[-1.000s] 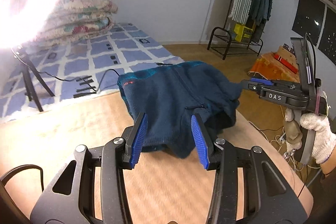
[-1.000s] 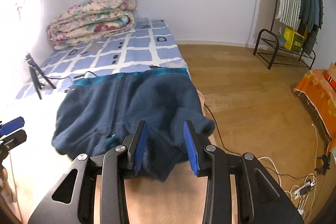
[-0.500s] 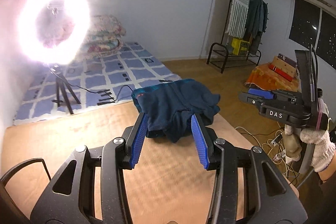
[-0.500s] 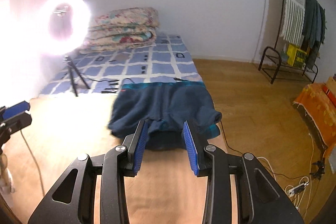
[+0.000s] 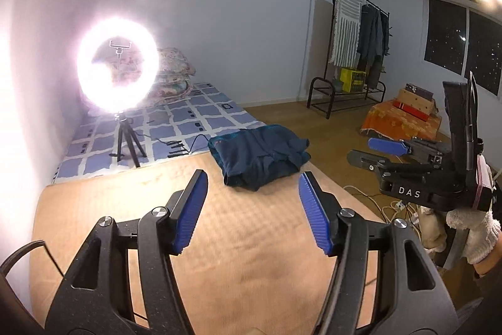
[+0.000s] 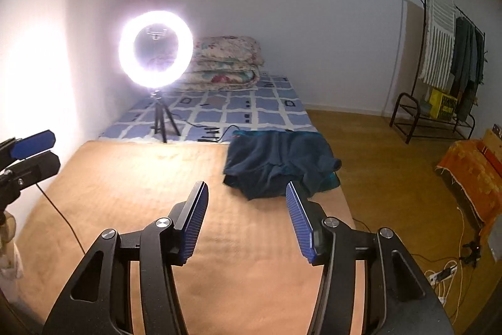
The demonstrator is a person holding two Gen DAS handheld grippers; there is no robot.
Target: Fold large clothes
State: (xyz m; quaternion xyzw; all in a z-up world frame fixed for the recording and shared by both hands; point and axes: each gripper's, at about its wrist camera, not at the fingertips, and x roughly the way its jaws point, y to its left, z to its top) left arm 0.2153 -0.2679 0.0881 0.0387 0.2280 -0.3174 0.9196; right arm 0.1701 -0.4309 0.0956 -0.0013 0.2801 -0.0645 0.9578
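Dark navy fleece garment (image 5: 259, 157) lies folded, compact, at far edge of tan mat (image 5: 157, 225); fold looks done; left gripper (image 5: 252, 206) and right gripper (image 6: 248, 217) both empty, jaws apart, just been opening, nothing between them.

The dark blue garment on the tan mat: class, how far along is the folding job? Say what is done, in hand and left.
Done: the dark blue garment lies in a folded bundle at the far edge of the tan mat.

In hand: nothing. The left tongs and right tongs have just been opening and stand empty, clear of the cloth.

Left: perhaps tidying the loose flap at the bundle's right; no other unfolded garment lies on the mat.
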